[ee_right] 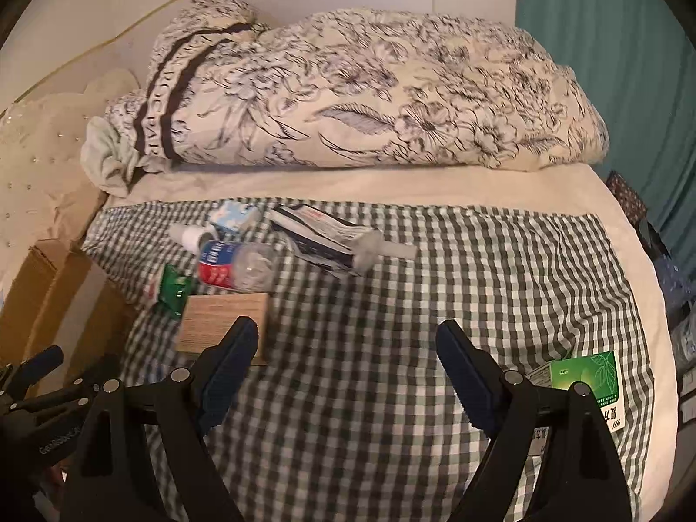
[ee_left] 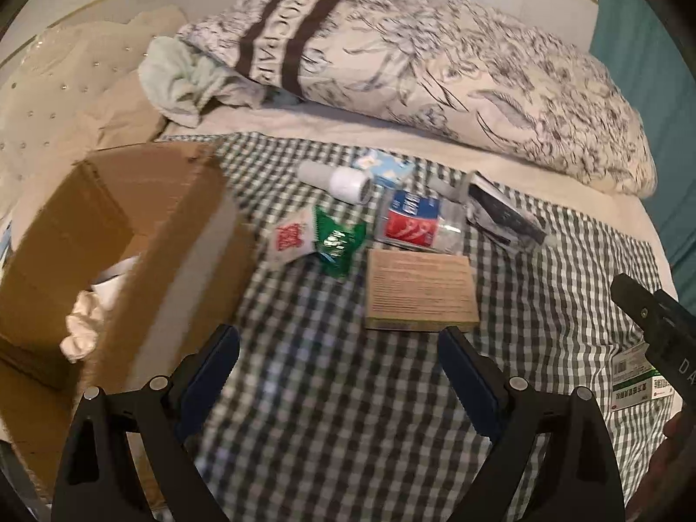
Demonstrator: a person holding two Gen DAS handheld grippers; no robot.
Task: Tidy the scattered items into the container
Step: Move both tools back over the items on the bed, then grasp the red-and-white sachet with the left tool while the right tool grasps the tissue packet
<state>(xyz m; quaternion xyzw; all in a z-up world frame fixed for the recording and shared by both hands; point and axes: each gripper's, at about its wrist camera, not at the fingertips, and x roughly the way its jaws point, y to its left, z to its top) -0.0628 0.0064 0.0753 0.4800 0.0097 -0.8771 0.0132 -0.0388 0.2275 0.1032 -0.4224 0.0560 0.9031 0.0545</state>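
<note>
An open cardboard box stands at the left on the bed, with white crumpled items inside; it also shows in the right wrist view. On the green checked cloth lie a flat brown box, a green packet, a red-and-white packet, a plastic bottle with red-blue label, a white bottle, a blue carton and a toothpaste tube. My left gripper is open and empty, just before the brown box. My right gripper is open and empty above the cloth. A green medicine box lies by its right finger.
A folded floral quilt lies across the back of the bed with a pale towel at its left end. A tufted headboard is at the left. A teal curtain hangs at the right.
</note>
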